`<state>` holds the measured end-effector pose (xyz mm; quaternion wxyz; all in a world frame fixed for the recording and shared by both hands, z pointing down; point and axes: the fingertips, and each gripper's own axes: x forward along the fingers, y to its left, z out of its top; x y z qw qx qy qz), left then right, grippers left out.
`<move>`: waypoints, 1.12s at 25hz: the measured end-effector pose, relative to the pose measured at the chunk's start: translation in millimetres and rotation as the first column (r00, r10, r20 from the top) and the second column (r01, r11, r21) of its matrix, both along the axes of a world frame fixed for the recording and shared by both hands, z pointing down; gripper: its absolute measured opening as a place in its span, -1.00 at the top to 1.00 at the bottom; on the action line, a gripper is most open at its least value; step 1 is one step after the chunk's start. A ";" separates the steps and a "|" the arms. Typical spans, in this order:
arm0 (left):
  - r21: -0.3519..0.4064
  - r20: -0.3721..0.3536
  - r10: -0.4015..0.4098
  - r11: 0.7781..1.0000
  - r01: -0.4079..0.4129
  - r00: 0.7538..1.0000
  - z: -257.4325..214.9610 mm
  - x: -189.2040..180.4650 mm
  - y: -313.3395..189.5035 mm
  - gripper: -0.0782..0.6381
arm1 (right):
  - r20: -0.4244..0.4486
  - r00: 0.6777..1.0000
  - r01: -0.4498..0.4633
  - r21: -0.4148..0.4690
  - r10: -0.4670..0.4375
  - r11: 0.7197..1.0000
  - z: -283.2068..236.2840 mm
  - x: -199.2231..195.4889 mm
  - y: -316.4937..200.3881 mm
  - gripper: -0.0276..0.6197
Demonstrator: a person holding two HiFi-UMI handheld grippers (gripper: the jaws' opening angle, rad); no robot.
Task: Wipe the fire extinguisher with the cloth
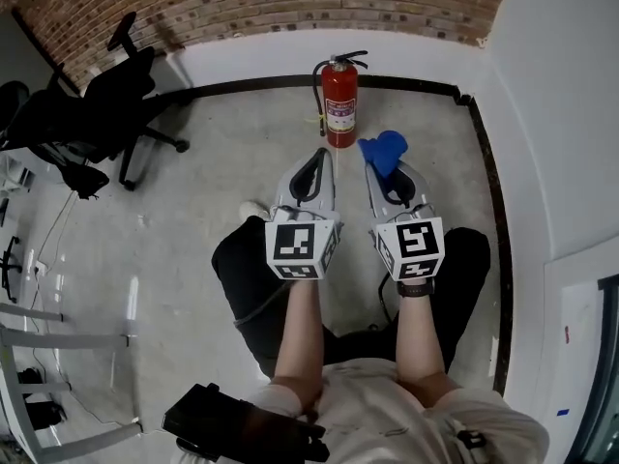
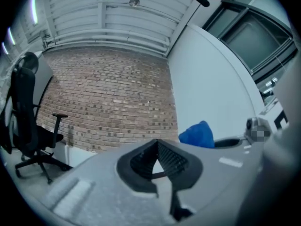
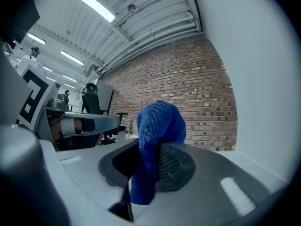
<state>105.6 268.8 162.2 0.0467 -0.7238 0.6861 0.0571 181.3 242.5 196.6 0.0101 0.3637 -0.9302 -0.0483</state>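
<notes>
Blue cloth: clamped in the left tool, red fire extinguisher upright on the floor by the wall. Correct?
No: the blue microfibre cloth is clamped in the right tool, as the right gripper view shows. The red fire extinguisher is upright on the floor by the wall.

Grey left tongs [image 1: 323,155] and right tongs [image 1: 384,176], black-padded; black-and-white marker cubes [image 1: 300,245]; black trousers [image 1: 242,271], pale shirt [image 1: 387,416].
</notes>
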 end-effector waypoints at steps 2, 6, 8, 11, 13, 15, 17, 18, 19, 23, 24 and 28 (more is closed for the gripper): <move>0.001 -0.006 -0.001 1.000 0.001 1.000 0.9 -14.5 -23.3 0.78 | -0.017 1.000 0.004 0.000 -0.004 1.000 5.0 -17.5 -22.5 0.67; 0.010 -0.008 -0.011 1.000 0.011 1.000 -0.1 -41.2 -66.9 0.78 | -0.048 0.999 0.023 0.030 -0.022 0.999 5.0 -45.0 -64.8 0.67; 0.011 -0.001 -0.004 1.000 0.004 1.000 -1.2 -53.9 -89.1 0.78 | -0.062 0.998 0.022 0.042 -0.020 0.999 2.9 -52.4 -86.8 0.67; 0.013 0.013 -0.011 1.000 0.010 1.000 -5.6 -77.4 -119.3 0.78 | -0.098 0.995 0.030 0.041 -0.026 0.999 3.9 -65.3 -120.0 0.67; 0.008 0.031 -0.007 1.000 0.006 0.999 -9.2 -89.5 -140.1 0.78 | -0.102 0.994 0.033 0.033 -0.029 0.999 3.0 -72.8 -140.7 0.67; 0.000 0.039 -0.001 1.000 0.001 0.999 -8.2 -98.1 -162.5 0.78 | -0.094 0.995 0.026 0.013 -0.025 1.000 7.2 -77.0 -160.3 0.67; -0.005 0.031 0.004 1.000 -0.004 1.000 -3.1 -107.1 -186.5 0.78 | -0.116 0.993 0.024 -0.007 -0.025 1.000 19.8 -86.1 -181.6 0.67; -0.010 0.031 0.012 1.000 -0.011 0.999 0.5 -110.3 -198.0 0.78 | -0.141 0.990 0.019 -0.019 -0.022 1.000 28.5 -92.0 -192.0 0.68; -0.018 0.038 0.025 1.000 -0.024 0.999 4.8 -111.0 -208.6 0.78 | -0.167 0.986 0.010 -0.035 -0.016 0.999 38.6 -96.8 -201.7 0.67; -0.019 0.054 0.056 0.998 -0.055 0.997 8.5 -115.7 -248.8 0.78 | -0.206 0.979 -0.022 -0.108 -0.001 0.994 70.1 -110.8 -241.7 0.67; -0.017 0.052 0.058 0.998 -0.057 0.997 8.5 -118.9 -256.9 0.78 | -0.208 0.978 -0.022 -0.126 -0.005 0.992 75.2 -115.8 -250.7 0.67; -0.045 0.067 0.079 0.996 -0.076 0.995 24.0 -129.9 -288.0 0.78 | -0.276 0.961 -0.031 -0.142 -0.009 0.989 100.1 -132.2 -281.2 0.67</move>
